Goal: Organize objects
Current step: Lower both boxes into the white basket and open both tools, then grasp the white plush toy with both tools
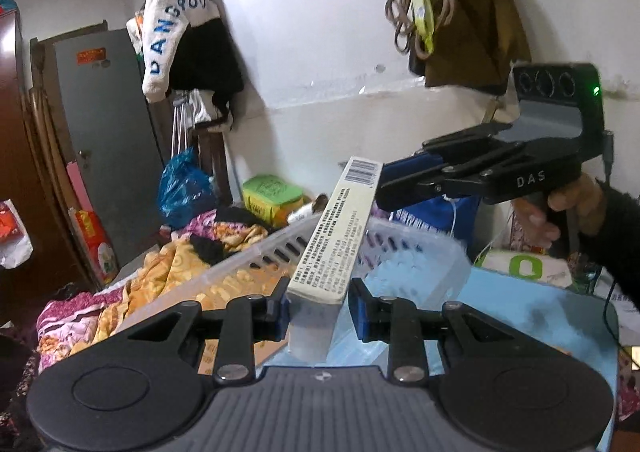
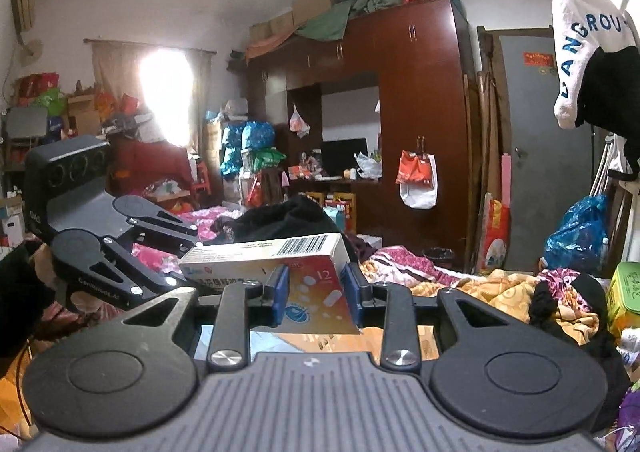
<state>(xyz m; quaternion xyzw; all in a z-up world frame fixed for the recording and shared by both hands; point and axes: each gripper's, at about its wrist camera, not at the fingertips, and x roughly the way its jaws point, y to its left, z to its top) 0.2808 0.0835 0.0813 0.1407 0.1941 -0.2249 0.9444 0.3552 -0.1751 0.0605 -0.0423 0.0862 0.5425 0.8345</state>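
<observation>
A long white medicine box [image 1: 340, 228] with a barcode and small print is held in the air above a pale plastic basket [image 1: 408, 252]. In the left wrist view its near end lies between my left gripper's [image 1: 318, 302] blue pads, with a small gap on the right side. My right gripper [image 1: 384, 184] grips its far end. In the right wrist view the box [image 2: 316, 292], with an orange face marked 12, sits between my right gripper's [image 2: 316, 290] blue pads, and my left gripper [image 2: 180, 252] reaches it from the left.
The basket rests on a light blue surface [image 1: 520, 312]. A bed with orange and pink bedding [image 1: 168, 272] lies to the left. A green box [image 1: 272, 196] and a blue bag [image 1: 184, 184] stand by the wall. A dark wardrobe [image 2: 420, 112] is across the room.
</observation>
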